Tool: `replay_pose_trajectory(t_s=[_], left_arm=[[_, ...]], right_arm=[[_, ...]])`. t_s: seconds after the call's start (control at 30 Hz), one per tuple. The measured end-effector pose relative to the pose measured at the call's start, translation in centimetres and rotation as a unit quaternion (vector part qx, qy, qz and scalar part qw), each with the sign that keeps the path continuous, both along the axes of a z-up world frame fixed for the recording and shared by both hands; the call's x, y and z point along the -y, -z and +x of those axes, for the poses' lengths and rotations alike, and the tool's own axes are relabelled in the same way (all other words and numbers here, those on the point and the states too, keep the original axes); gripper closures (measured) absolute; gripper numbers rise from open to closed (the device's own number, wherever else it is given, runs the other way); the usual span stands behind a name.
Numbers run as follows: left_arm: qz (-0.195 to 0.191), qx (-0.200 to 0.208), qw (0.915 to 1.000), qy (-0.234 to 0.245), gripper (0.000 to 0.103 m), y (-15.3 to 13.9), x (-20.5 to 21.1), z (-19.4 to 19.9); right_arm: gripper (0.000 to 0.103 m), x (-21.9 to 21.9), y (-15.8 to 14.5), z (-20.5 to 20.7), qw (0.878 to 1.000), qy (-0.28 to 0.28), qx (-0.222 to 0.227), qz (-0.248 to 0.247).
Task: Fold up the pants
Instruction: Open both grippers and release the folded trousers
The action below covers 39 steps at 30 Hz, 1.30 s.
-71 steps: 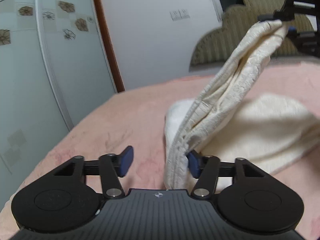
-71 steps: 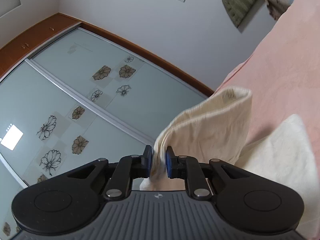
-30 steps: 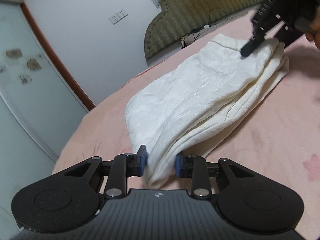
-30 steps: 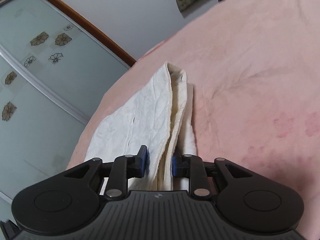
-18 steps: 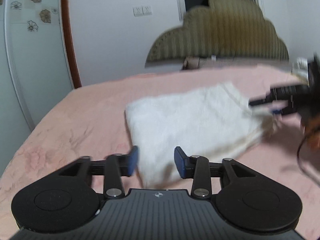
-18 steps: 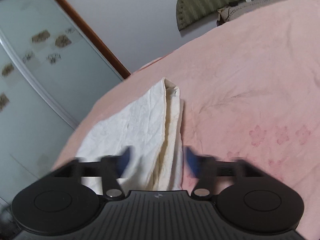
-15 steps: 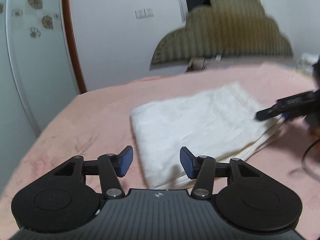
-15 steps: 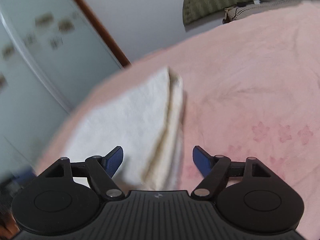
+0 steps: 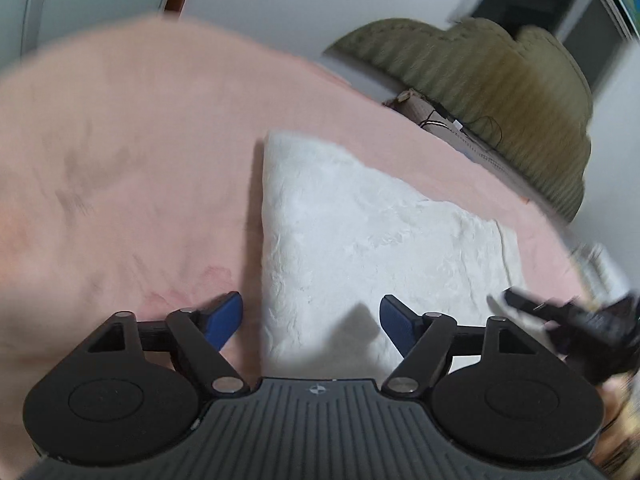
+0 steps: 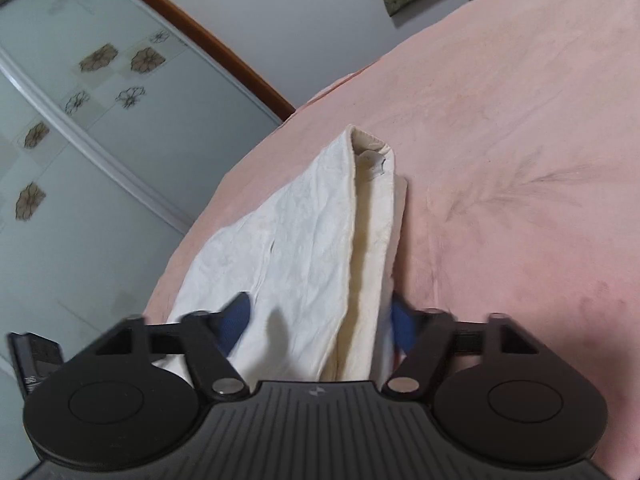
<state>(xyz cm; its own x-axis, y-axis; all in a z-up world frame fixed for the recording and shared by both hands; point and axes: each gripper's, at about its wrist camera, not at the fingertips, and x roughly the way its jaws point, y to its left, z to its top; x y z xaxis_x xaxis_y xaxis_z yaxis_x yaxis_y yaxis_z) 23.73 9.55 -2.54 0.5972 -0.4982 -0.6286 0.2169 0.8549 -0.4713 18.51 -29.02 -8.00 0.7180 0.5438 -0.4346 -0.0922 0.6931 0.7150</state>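
L wrist view: left tongs (image 9: 311, 318) wide, jaws just been opening, nothing gripped; folded white pants (image 9: 360, 240) lie flat on pink bed (image 9: 120, 160) just ahead, near edge btwn pads.

R wrist view: right tongs (image 10: 318, 326) half-wide, just been closing, blurred pads straddle pants (image 10: 312, 240) w/o pressing.

Right claw (image 10: 316, 324) pads motion-blurred; pants (image 10: 304, 248) near end hidden behind claw body; headboard (image 9: 480, 64) smeared.
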Motion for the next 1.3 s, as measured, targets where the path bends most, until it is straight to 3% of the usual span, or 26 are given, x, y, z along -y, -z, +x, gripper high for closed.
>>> replay_pose_trajectory(t_s=[0.03,0.07,0.17,0.2,0.27,0.33,0.37,0.4,0.47,0.53,0.57,0.6,0.63,0.73,0.8,0.9,1.1,1.2,1.3], left_arm=[[-0.003,0.006,1.0000,0.000,0.030,0.1,0.1,0.2],[0.000,0.004,0.9999,0.010,0.058,0.1,0.4,0.4],[0.021,0.015,0.9996,0.009,0.086,-0.4,0.6,0.2],[0.029,0.027,0.9992,0.007,0.092,-0.9,0.6,-0.1],[0.041,0.057,0.9975,0.008,0.092,-1.8,0.4,-0.7],[0.055,0.058,0.9967,0.010,0.090,-1.6,0.8,-0.5],[0.069,0.047,0.9964,0.012,0.086,-1.3,1.1,-0.4],[0.086,0.042,0.9953,0.010,0.079,-1.2,1.3,-0.5],[0.110,0.065,0.9918,-0.003,0.066,-1.8,1.3,-2.1],[0.134,0.088,0.9870,-0.018,0.053,-2.6,1.1,-4.2],[0.145,0.097,0.9844,-0.023,0.040,-2.9,1.1,-5.3],[0.157,0.104,0.9816,-0.030,0.028,-3.2,1.1,-6.5],[0.173,0.107,0.9784,-0.036,0.025,-3.4,1.4,-7.6],[0.225,0.119,0.9665,-0.031,0.025,-3.4,3.3,-9.8],[0.251,0.126,0.9596,-0.024,0.023,-2.7,4.4,-10.2],[0.252,0.115,0.9604,-0.034,0.024,-2.1,4.8,-10.1],[0.255,0.118,0.9589,-0.038,0.023,-2.4,4.9,-10.6],[0.254,0.116,0.9594,-0.042,0.023,-2.6,5.1,-10.8],[0.262,0.119,0.9567,-0.041,0.020,-2.6,5.4,-11.0]], right_arm=[[0.065,-0.2,0.2,0.1,1.000,0.003,-0.002,-0.007],[0.067,-0.3,0.3,0.1,1.000,0.003,0.001,-0.010],[0.077,-0.5,0.2,-0.8,1.000,0.012,0.012,-0.001],[0.080,-0.6,-0.1,-1.3,1.000,0.017,0.015,0.006],[0.081,-0.8,-0.8,-2.2,0.999,0.021,0.035,0.014],[0.076,-0.9,-0.8,-2.2,0.999,0.037,0.032,0.011],[0.072,-0.9,-0.5,-1.9,0.999,0.047,0.014,-0.001],[0.060,-0.8,-0.1,-1.7,0.998,0.057,-0.009,-0.016],[0.056,-0.9,-0.8,-2.8,0.996,0.078,-0.003,-0.034],[0.046,-2.1,-3.3,-5.8,0.984,0.127,0.029,-0.125],[0.044,-3.0,-4.6,-7.4,0.974,0.143,0.053,-0.169],[0.042,-4.0,-5.6,-8.9,0.967,0.140,0.079,-0.197],[0.037,-5.0,-6.4,-10.2,0.965,0.114,0.105,-0.214],[0.036,-7.1,-6.6,-11.4,0.973,0.007,0.125,-0.193],[0.036,-8.4,-5.6,-10.7,0.973,-0.025,0.106,-0.202],[0.036,-9.3,-4.6,-9.7,0.962,0.007,0.078,-0.263],[0.035,-11.1,-6.3,-11.1,0.953,0.020,0.091,-0.290],[0.023,-12.0,-5.8,-11.4,0.948,0.013,0.094,-0.303],[0.022,-12.8,-4.7,-10.3,0.939,0.012,0.091,-0.331]])
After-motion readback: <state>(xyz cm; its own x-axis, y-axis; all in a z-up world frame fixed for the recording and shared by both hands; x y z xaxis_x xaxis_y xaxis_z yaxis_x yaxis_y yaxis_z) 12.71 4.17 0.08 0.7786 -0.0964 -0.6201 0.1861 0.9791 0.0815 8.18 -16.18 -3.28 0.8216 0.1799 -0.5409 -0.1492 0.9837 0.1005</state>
